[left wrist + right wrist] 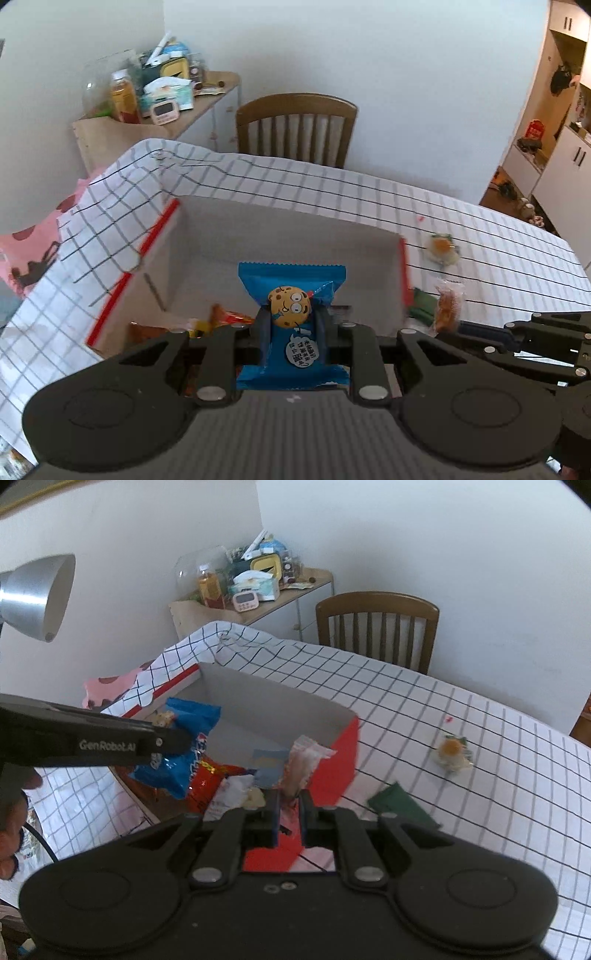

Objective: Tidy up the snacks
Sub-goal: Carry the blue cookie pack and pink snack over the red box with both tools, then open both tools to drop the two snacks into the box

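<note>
In the left wrist view my left gripper (pixel 291 317) is shut on a blue cookie packet (pixel 291 280) with a cartoon cookie face, held over the near end of an open cardboard box (pixel 258 229) with red edges. My right gripper (pixel 466 327) enters from the right, carrying an orange-brown snack (pixel 448 306). In the right wrist view my right gripper (pixel 289 799) is shut on that clear-wrapped snack (pixel 303 760), just before the box's red side (pixel 343 764). The left gripper (pixel 177 740) holds the blue packet (pixel 192 720) above several snacks, among them a red packet (pixel 208 781), lying in the box.
A green packet (pixel 400 806) and a yellow-orange wrapped snack (pixel 452 755) lie on the checked tablecloth (pixel 406 709) right of the box. A wooden chair (pixel 376 627) stands behind the table, a cluttered side cabinet (pixel 255 590) at the back left, a metal lamp (pixel 33 594) at left.
</note>
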